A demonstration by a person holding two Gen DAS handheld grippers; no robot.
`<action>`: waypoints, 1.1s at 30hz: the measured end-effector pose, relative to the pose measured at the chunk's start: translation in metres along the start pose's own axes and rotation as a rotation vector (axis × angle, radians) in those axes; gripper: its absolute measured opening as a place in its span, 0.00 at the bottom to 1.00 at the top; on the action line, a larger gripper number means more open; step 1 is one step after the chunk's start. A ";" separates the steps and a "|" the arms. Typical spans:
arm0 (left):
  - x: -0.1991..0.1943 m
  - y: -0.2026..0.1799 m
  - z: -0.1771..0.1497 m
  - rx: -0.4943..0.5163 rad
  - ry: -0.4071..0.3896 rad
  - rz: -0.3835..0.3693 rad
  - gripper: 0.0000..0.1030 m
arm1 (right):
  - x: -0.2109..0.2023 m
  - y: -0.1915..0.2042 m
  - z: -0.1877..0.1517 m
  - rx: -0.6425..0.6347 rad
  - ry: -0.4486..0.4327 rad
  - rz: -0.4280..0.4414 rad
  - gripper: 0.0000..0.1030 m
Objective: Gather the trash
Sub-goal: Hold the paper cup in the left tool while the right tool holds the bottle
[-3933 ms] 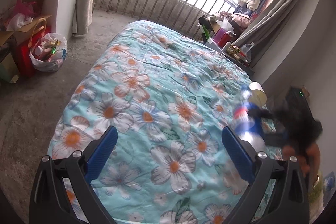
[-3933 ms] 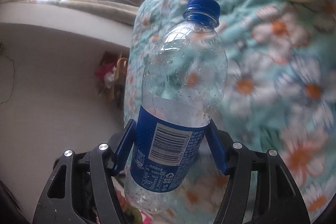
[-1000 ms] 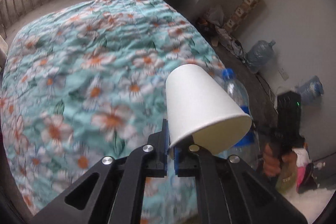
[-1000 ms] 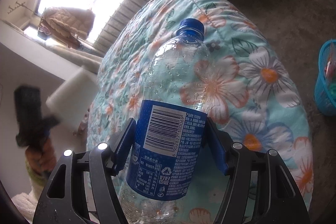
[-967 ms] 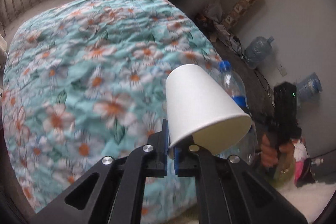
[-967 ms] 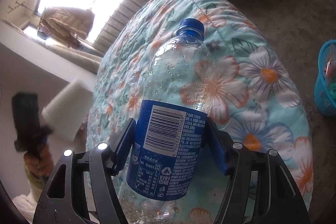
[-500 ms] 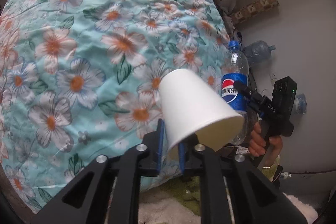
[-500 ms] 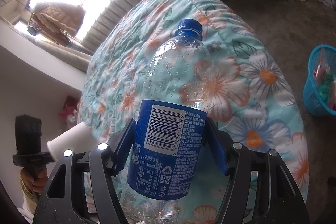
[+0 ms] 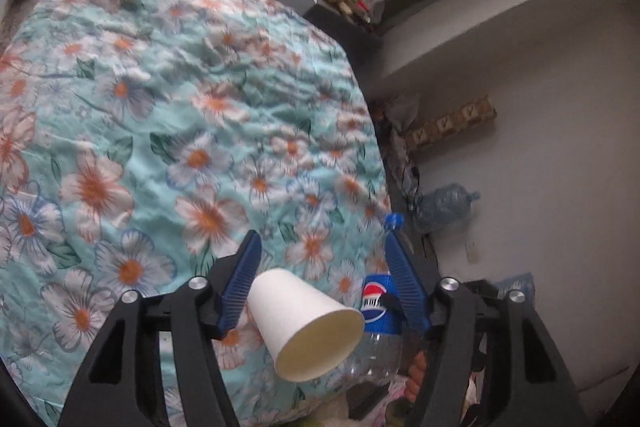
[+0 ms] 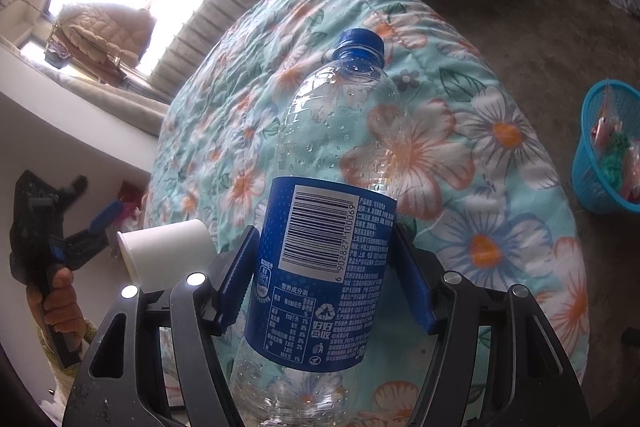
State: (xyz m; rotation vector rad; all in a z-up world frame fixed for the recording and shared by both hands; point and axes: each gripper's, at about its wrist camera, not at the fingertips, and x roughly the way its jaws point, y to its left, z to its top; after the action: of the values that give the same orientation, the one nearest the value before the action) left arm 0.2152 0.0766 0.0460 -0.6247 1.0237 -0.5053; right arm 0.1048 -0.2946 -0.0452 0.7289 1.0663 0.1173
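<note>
My left gripper (image 9: 324,281) is open. A white paper cup (image 9: 306,323) hangs in the air between its blue fingers, free of both, mouth toward the camera, above the near edge of the bed. The cup also shows in the right wrist view (image 10: 168,253), apart from the left gripper (image 10: 86,227). My right gripper (image 10: 326,281) is shut on an empty clear Pepsi bottle (image 10: 332,211) with a blue label and cap, held upright. The bottle also shows in the left wrist view (image 9: 378,311), just right of the cup.
A bed with a teal floral quilt (image 9: 160,131) fills both views. A blue basket (image 10: 608,151) with rubbish in it stands on the floor at the right. A cluttered dark table (image 9: 340,7) stands past the bed. A large water jug (image 9: 448,203) lies by the wall.
My left gripper was shut on the paper cup; now its jaws are wide apart and the cup is loose between them. The left view has swung back over the bed. The right gripper still holds the bottle.
</note>
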 end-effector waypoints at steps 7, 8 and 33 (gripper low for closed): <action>-0.060 -0.020 -0.066 0.305 -0.234 -0.036 0.78 | 0.001 0.000 -0.001 -0.008 0.003 0.000 0.60; -0.065 -0.025 -0.084 0.381 -0.261 -0.022 0.81 | 0.001 0.000 -0.001 -0.013 0.004 -0.003 0.60; 0.071 -0.022 -0.107 0.435 -0.209 0.306 0.86 | 0.015 0.020 -0.009 0.016 -0.003 -0.088 0.66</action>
State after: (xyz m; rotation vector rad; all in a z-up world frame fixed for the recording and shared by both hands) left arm 0.1479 -0.0112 -0.0230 -0.1245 0.7599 -0.3666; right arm 0.1100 -0.2688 -0.0472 0.6951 1.0960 0.0322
